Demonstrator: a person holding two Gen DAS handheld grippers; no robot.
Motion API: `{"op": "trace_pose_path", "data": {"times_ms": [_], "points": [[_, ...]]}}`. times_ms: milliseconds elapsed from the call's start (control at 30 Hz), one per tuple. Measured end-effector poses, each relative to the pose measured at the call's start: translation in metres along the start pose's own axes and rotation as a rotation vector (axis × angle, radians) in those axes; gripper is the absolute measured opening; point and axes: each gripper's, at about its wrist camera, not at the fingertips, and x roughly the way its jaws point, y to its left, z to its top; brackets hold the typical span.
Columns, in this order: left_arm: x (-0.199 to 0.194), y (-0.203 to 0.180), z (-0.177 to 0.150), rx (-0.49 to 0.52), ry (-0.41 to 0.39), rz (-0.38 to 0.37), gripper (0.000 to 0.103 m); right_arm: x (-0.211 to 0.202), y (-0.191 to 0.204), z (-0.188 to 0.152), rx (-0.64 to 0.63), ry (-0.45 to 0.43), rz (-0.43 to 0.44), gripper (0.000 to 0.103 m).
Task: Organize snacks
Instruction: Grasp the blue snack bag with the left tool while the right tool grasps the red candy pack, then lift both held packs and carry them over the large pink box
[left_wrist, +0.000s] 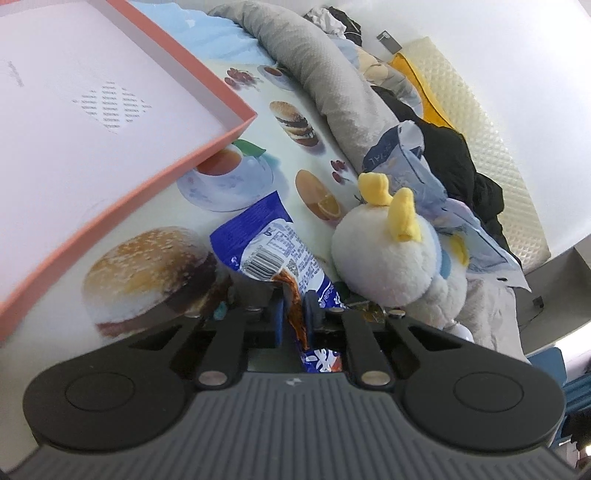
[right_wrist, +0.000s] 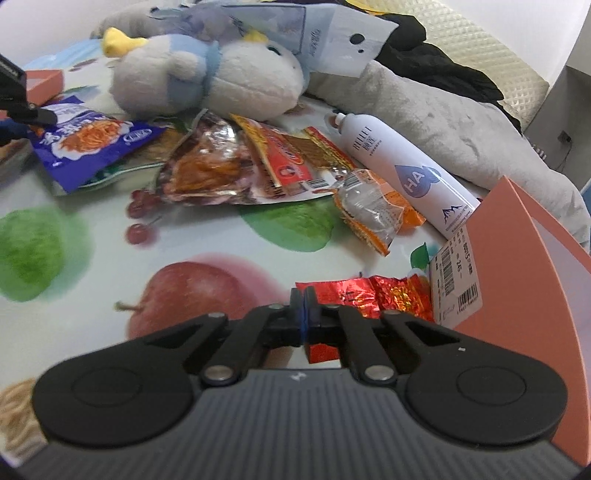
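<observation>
My left gripper (left_wrist: 293, 308) is shut on a blue snack packet (left_wrist: 258, 240), which sticks up between the pads, barcode side showing. An open pink box (left_wrist: 236, 129) with a white inside lies up and to the left of it. In the right wrist view the same blue packet (right_wrist: 88, 147) is at the far left. My right gripper (right_wrist: 303, 304) is shut, its pads pinching the left edge of a red foil packet (right_wrist: 373, 297) that lies flat beside a pink box wall (right_wrist: 517, 280). More snack packets (right_wrist: 288, 166) and an orange packet (right_wrist: 373, 218) lie mid-table.
A white plush toy (left_wrist: 388, 254) with yellow parts sits just right of the blue packet. A white spray bottle (right_wrist: 402, 166) lies by the orange packets. Grey blanket (left_wrist: 317, 70) and dark clothes (left_wrist: 454, 162) bound the far side. The cloth (right_wrist: 92, 240) is printed with food pictures.
</observation>
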Motion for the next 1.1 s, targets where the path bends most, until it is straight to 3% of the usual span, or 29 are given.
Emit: {"op": "trace_pose_path", "data": {"times_ms": [233, 433, 1000, 1067, 1100], "points": [[-0.037, 0.01, -0.011, 0.0, 0.021, -0.008, 0.01, -0.032, 0.014, -0.014, -0.002, -0.008, 0.062, 0.003], [-0.066, 0.019, -0.027, 0.009, 0.06, -0.024, 0.009, -0.048, 0.011, -0.025, 0.04, -0.04, 0.045, 0.004], [-0.098, 0.033, -0.065, 0.051, 0.176, -0.082, 0.009, -0.017, 0.02, -0.014, -0.074, -0.024, -0.131, 0.006], [-0.096, 0.033, -0.066, 0.052, 0.184, -0.083, 0.009, -0.016, 0.02, -0.014, -0.075, -0.022, -0.136, 0.024], [-0.095, 0.034, -0.066, 0.05, 0.188, -0.087, 0.009, -0.016, 0.02, -0.014, -0.074, -0.025, -0.14, 0.048]]}}
